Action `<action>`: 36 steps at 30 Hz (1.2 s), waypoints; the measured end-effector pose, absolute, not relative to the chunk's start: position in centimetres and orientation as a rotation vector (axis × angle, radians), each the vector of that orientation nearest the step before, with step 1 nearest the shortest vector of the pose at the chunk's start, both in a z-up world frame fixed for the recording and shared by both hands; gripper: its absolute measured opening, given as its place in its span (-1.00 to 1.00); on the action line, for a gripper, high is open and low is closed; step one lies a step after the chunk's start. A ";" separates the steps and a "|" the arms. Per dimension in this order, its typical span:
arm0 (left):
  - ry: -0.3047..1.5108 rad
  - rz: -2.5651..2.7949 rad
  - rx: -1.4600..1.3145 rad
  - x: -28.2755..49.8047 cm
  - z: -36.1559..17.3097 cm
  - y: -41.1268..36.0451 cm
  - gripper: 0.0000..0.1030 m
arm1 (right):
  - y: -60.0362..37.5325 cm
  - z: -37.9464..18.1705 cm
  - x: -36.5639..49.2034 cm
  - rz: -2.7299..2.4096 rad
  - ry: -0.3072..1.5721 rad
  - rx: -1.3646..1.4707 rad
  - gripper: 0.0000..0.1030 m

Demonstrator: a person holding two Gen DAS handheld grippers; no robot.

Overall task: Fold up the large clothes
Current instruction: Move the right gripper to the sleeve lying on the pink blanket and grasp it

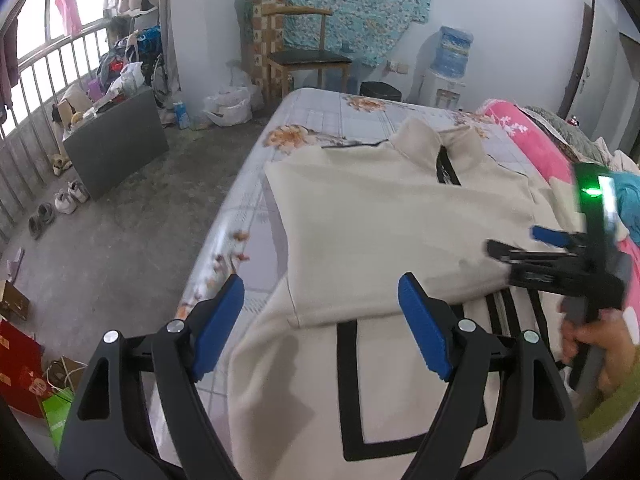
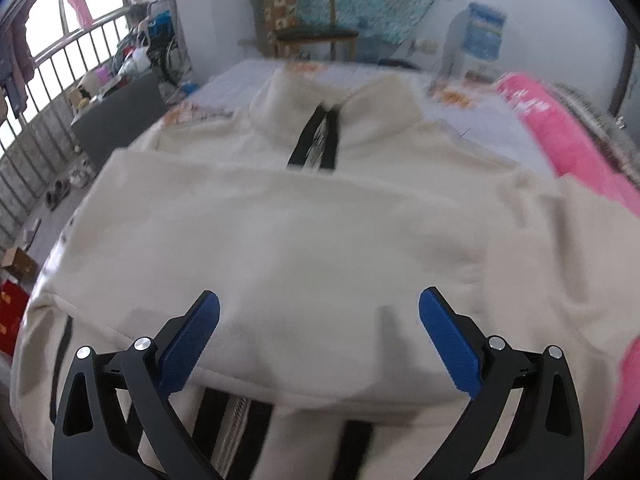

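A large cream jacket (image 1: pixel 384 220) with black trim and a black zip lies flat on the bed (image 1: pixel 320 120), collar at the far end. A sleeve is folded across its chest. It fills the right wrist view (image 2: pixel 312 232). My left gripper (image 1: pixel 320 312) is open and empty above the jacket's near left edge. My right gripper (image 2: pixel 319 328) is open and empty above the folded sleeve's lower edge; it also shows in the left wrist view (image 1: pixel 516 240) at the right, held in a hand.
A pink quilt (image 1: pixel 536 140) lies along the bed's right side. A wooden chair (image 1: pixel 308 56) and a water dispenser (image 1: pixel 448 68) stand beyond the bed. A grey box (image 1: pixel 116 136), shoes and bags are on the floor at the left.
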State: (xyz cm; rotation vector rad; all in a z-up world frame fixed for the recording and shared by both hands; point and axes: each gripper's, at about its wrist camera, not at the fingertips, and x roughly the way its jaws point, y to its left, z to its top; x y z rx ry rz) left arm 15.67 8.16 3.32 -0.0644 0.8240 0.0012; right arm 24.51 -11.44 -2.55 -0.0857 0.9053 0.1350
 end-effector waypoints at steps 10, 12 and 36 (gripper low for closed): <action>0.980 -0.088 -0.071 18.0 6.2 8.3 0.54 | -20.1 8.1 20.3 0.044 0.758 -0.110 0.89; 0.995 -0.109 -0.093 18.7 7.2 8.4 0.60 | -23.3 9.1 19.8 0.015 0.756 -0.104 0.89; 0.913 -0.095 0.147 29.3 -4.6 -2.6 0.67 | -64.4 -0.5 19.8 -0.555 0.851 0.796 0.56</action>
